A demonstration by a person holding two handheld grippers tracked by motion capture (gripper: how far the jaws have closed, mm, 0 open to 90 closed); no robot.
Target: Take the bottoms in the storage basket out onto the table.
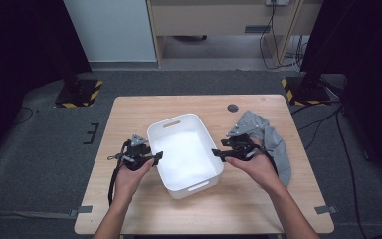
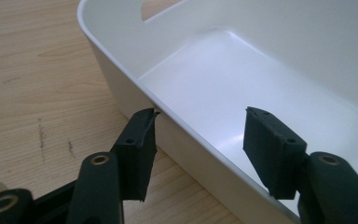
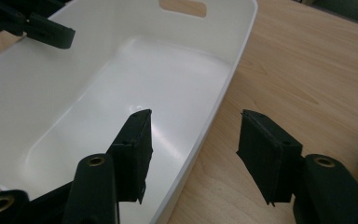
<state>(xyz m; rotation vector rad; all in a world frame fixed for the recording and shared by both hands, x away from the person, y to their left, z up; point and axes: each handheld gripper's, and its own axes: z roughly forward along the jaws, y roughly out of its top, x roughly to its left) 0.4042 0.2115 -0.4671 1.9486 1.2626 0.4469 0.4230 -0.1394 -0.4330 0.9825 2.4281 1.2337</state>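
An empty white plastic bin point(image 1: 179, 124) with handle cut-outs stands in the middle of the wooden table point(image 1: 129, 209). My left gripper point(image 1: 156, 158) is at the bin's left long wall. In the left gripper view its jaws point(image 2: 203, 128) straddle that wall point(image 2: 121, 70), one jaw outside near the rim and one inside, with a gap between pads and wall. My right gripper point(image 1: 216, 153) is at the right long wall. Its jaws point(image 3: 196, 140) straddle the rim point(image 3: 233, 56) the same way, apart from it. The left gripper point(image 3: 37, 25) shows across the bin.
A crumpled grey cloth point(image 1: 273, 139) lies on the table to the right of the bin, just behind my right hand. A small dark round spot point(image 1: 233, 107) marks the table's far right. Black stands with striped bases point(image 1: 79, 92) flank the table on the floor.
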